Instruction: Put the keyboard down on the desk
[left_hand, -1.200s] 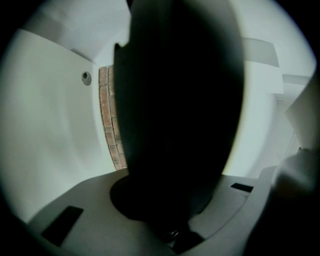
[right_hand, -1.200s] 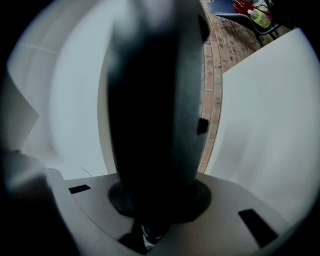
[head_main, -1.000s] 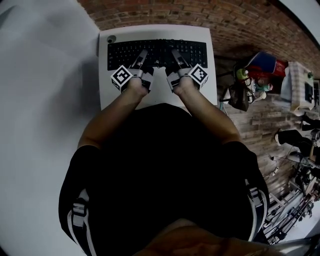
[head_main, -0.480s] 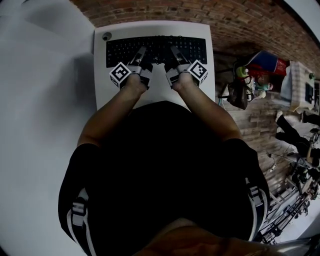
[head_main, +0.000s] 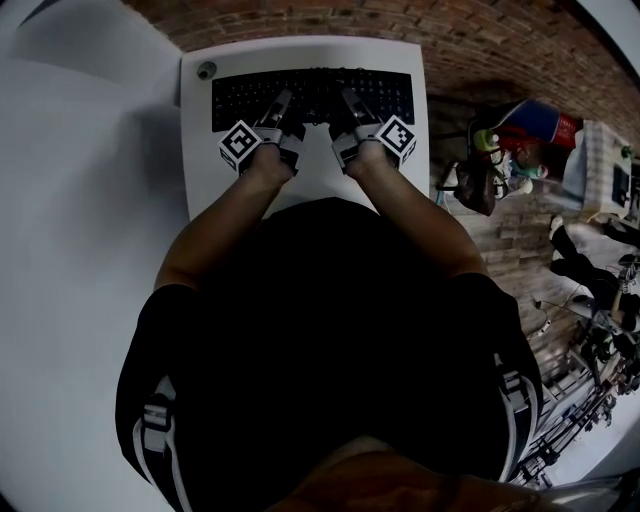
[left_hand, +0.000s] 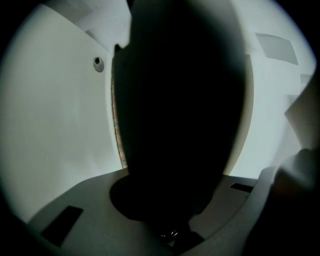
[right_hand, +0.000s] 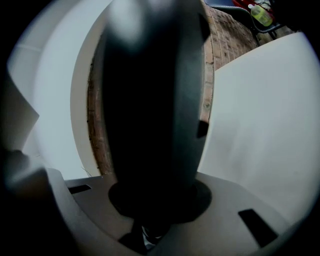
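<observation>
Keyboard (head_main: 312, 97) at top centre of frame over desk (head_main: 198, 170), long axis left-to-right; left gripper (head_main: 281, 108) and right gripper (head_main: 346, 106) each clamped on its near edge, equally near; touchdown unclear.

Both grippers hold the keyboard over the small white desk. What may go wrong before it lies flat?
1. The left gripper and right gripper seem to clamp only the near edge of the keyboard, so its far side may drop first and knock the desk.
2. The keyboard spans most of the desk's width; set down crooked, one end could overhang.
</observation>
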